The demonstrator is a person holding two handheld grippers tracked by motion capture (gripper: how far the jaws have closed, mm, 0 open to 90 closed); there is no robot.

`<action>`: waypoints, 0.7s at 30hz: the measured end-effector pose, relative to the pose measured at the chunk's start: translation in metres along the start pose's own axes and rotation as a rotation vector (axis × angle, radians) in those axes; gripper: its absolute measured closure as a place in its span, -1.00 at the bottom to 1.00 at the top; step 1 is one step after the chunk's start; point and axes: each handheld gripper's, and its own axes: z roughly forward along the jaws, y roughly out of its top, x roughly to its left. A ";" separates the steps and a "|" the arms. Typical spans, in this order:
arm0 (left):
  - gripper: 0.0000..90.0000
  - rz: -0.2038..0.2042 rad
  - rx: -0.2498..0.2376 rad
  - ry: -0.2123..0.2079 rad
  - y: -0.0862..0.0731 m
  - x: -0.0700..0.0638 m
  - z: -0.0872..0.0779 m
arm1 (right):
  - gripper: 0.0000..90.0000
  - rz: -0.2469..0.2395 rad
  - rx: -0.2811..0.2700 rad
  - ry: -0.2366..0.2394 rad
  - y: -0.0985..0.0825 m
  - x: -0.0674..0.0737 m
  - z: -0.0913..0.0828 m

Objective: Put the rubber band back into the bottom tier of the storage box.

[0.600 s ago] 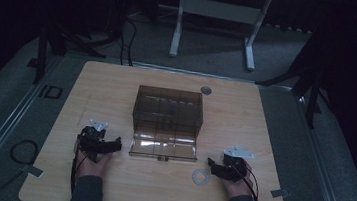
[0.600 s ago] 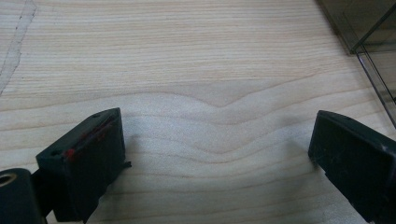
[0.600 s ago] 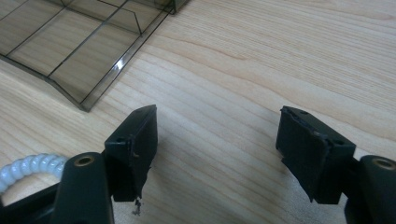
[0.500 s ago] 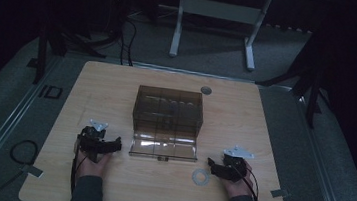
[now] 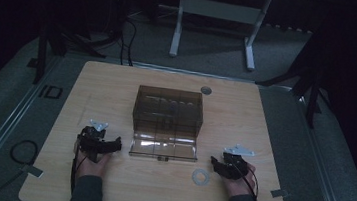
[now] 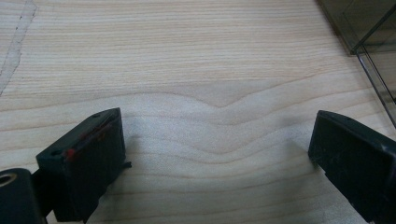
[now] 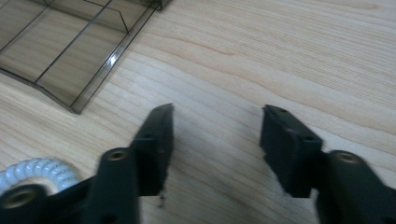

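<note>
A smoky see-through box (image 5: 168, 110) stands mid-table with its divided lid (image 5: 164, 149) folded flat toward me. My left gripper (image 5: 115, 143) rests on the wood left of the lid, jaws wide open over bare table (image 6: 215, 135); the box corner (image 6: 373, 37) is at the upper right of its view. My right gripper (image 5: 214, 163) lies right of the lid, open with nothing between its jaws (image 7: 217, 126). A white coiled ring (image 5: 201, 176) lies flat just beside it, seen as the ring (image 7: 35, 172) at the lower left of the right gripper view, near the lid (image 7: 70, 42).
A small round grey disc (image 5: 205, 90) lies behind the box near the table's far edge. The wooden table (image 5: 107, 88) sits on a grey floor; a metal stand (image 5: 215, 14) and dark cables stand beyond it.
</note>
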 end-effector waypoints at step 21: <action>-0.91 -0.002 -0.002 -0.001 0.000 0.000 0.001 | 0.54 -0.122 0.150 0.128 0.044 -0.004 -0.024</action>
